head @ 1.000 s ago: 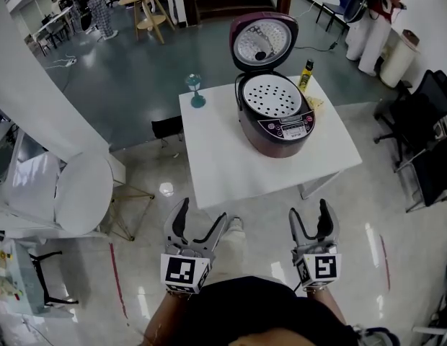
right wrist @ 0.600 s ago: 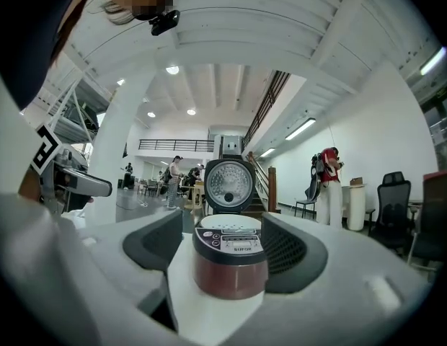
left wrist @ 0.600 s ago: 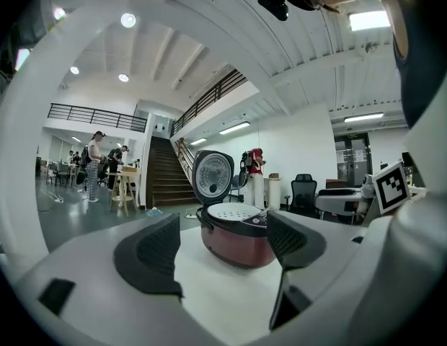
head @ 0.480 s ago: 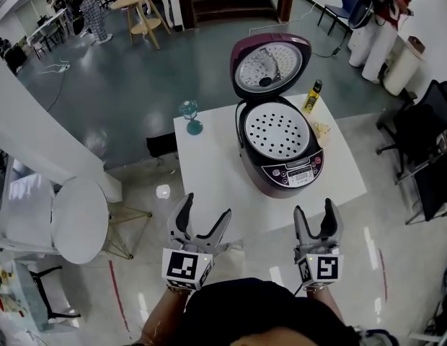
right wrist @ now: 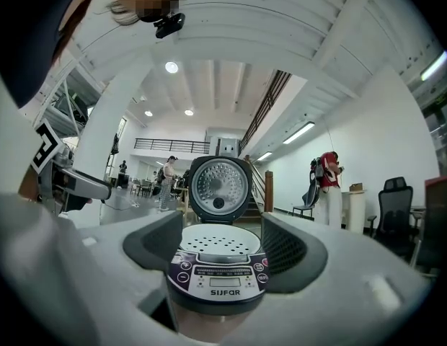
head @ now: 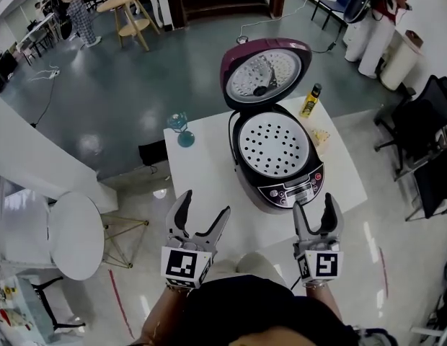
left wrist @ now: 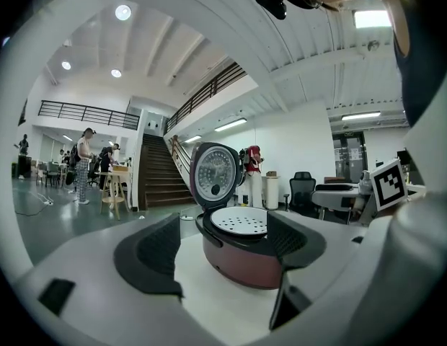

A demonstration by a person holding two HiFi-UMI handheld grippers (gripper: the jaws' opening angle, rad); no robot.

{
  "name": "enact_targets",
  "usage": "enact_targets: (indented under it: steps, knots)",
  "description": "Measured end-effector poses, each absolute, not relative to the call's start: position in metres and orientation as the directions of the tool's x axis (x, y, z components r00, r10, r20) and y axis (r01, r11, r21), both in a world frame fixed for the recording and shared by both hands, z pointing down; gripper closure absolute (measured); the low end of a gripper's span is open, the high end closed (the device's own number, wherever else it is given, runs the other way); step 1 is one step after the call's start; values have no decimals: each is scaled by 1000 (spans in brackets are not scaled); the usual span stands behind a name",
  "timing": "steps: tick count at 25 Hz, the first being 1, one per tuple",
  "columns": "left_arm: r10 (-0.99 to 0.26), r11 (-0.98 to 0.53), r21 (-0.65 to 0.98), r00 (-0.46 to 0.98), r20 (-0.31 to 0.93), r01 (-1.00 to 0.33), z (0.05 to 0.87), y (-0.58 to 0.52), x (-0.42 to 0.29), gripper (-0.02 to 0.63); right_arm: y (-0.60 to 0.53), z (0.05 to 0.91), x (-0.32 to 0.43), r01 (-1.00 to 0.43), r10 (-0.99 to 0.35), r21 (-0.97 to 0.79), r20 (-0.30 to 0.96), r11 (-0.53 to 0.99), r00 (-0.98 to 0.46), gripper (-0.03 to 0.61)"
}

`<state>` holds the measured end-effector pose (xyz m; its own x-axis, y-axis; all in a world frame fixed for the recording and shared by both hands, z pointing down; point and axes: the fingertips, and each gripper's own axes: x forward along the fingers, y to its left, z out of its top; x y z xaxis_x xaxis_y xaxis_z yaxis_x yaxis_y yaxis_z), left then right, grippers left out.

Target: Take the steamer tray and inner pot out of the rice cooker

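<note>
A maroon rice cooker (head: pixel 285 186) stands on a white table (head: pixel 202 182) with its lid (head: pixel 263 71) swung up. A white perforated steamer tray (head: pixel 274 145) sits in its mouth and hides the inner pot. My left gripper (head: pixel 200 211) hovers open at the table's near edge, left of the cooker, with nothing between its fingers. My right gripper (head: pixel 314 211) is open too, just in front of the cooker's control panel (right wrist: pixel 218 272). In the left gripper view the cooker (left wrist: pixel 241 254) and tray (left wrist: pixel 239 220) lie ahead between the jaws.
A teal glass (head: pixel 183 130) stands at the table's far left corner. A yellow bottle (head: pixel 308 101) and a small packet (head: pixel 321 134) sit behind the cooker on the right. A white chair (head: pixel 61 233) is at the left, black office chairs (head: pixel 425 157) at the right.
The view has closed in on the table: the cooker now sits nearer and lower in the head view. Both grippers stay open and have come up to the table's near edge.
</note>
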<state>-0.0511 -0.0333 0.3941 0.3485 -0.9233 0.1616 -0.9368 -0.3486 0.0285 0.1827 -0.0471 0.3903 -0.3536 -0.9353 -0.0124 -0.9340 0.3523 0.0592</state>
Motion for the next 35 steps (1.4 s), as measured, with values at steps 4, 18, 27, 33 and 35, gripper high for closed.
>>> enact_targets:
  steps: [4,18,27,33,35]
  knots:
    - [-918,-346,47,348,189,-937,403,-38,-48,241,-57,395,187,-932,-936,82,15,352,-352,245]
    - [-915,-324,54,327,238,-945,405,-91,-21,239,-129,393,215,-895,-907,146,93,421,-411,245]
    - [-892,-360,14,348,288,-933,413,-140,11,239,-176,410,228,-860,-870,155,175,486,-461,245]
    - [-803,-439,-63,359,476,-896,441,-169,28,239,-221,437,231,-810,-792,150,368,567,-487,245]
    - [-773,-454,-87,343,534,-887,451,-179,28,239,-237,441,232,-796,-769,149,411,586,-489,245]
